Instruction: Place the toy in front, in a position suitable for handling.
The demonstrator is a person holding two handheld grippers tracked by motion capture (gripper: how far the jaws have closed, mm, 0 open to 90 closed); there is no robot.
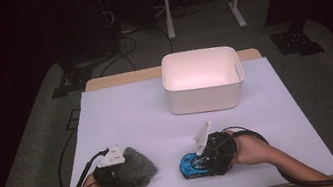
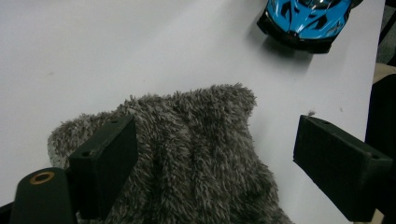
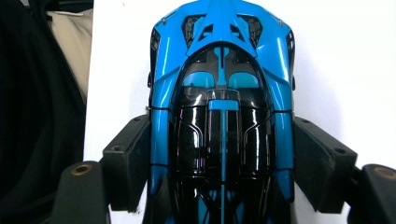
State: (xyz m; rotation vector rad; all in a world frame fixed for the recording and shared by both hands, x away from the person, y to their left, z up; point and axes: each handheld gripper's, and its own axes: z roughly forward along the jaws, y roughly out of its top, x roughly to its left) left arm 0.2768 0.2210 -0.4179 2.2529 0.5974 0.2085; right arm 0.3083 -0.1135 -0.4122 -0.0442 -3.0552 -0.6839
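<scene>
Fuzzy grey cloth (image 1: 134, 172) lies at the left, near the front edge of the white table (image 1: 132, 114). The left gripper (image 1: 112, 175) rests over it. In the left gripper view its jaws stand wide apart, one black pad (image 2: 105, 163) touching the fur and the other off to the side on bare table, so nothing is pinched. It looks like the hand is just waiting there.

Next, to the right, sits a blue toy car (image 1: 192, 165), also close to the front edge. The right gripper (image 1: 204, 161) is around it. Its two pads (image 3: 126, 161) sit right at each side of the car's body, snug against it, I think to pick it up. I cannot tell if they squeeze yet.

Farther back stands a white bin (image 1: 205, 92). It looks empty inside. Maybe the car goes in there.
</scene>
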